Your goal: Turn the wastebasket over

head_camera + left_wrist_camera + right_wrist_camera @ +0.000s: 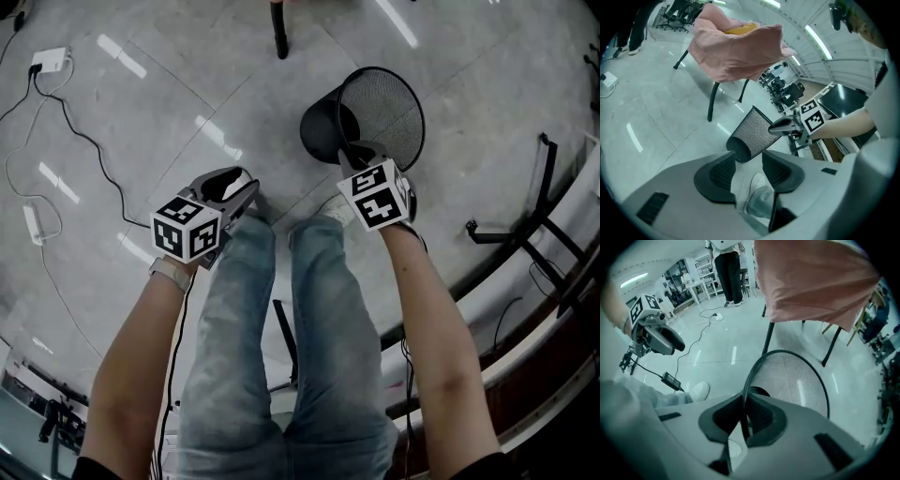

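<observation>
The black mesh wastebasket [380, 105] is tipped on its side, with its solid base toward the left and its open mouth facing up toward the head view. My right gripper [352, 156] is shut on its near rim; in the right gripper view the thin rim [746, 390] runs between the closed pads of the right gripper [746, 417]. The left gripper view shows the wastebasket [755, 132] tilted, base low, held by the right gripper [783, 127]. My left gripper [249, 190] hangs open and empty above the person's left knee, apart from the basket; nothing sits between the left gripper's [746, 171] pads.
A chair draped with pink cloth [736, 44] stands just beyond the basket, one black leg [279, 33] close to it. Cables and a power adapter [49, 62] lie on the floor at the left. A desk frame [525, 225] runs along the right. The person's jeans legs [281, 319] are below.
</observation>
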Demonstrator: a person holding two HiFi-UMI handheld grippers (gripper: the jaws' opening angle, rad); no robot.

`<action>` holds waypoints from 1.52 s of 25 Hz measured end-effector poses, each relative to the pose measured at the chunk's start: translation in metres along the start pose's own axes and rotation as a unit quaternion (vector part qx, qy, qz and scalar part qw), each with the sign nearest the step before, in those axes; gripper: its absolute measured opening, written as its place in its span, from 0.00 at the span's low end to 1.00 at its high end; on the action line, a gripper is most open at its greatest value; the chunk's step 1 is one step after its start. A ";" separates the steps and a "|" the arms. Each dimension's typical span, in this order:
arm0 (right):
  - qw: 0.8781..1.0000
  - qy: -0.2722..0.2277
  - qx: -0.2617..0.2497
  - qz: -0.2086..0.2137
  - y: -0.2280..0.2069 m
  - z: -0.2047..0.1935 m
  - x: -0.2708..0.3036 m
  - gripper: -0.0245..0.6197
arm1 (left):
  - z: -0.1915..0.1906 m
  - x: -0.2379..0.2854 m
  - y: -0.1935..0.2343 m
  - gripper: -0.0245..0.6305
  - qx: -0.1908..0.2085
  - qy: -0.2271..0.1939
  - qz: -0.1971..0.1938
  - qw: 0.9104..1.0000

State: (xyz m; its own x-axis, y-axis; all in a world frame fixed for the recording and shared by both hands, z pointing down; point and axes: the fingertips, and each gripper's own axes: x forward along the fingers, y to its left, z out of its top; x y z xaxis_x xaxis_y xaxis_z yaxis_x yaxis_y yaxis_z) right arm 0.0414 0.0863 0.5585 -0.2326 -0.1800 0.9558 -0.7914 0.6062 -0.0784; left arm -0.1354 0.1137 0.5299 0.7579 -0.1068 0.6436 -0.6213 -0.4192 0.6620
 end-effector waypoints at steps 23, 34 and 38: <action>0.998 0.035 0.012 -0.048 0.057 0.028 0.060 0.14 | -0.034 -0.049 0.057 0.32 -0.052 -0.027 0.032 0.998; 0.998 0.021 0.060 -0.016 0.055 0.032 0.068 0.38 | -0.034 -0.041 0.047 0.32 -0.073 -0.040 0.043 0.996; 0.998 0.008 0.058 0.005 0.051 0.031 0.064 0.47 | -0.027 -0.033 0.037 0.32 -0.077 -0.046 0.036 0.995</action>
State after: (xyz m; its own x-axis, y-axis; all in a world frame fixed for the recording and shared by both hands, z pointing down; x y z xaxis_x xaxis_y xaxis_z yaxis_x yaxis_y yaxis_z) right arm -0.0311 0.0815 0.6069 -0.2316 -0.1610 0.9594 -0.8500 0.5132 -0.1191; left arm -0.1886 0.1264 0.5441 0.7209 -0.2165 0.6584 -0.6924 -0.2652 0.6710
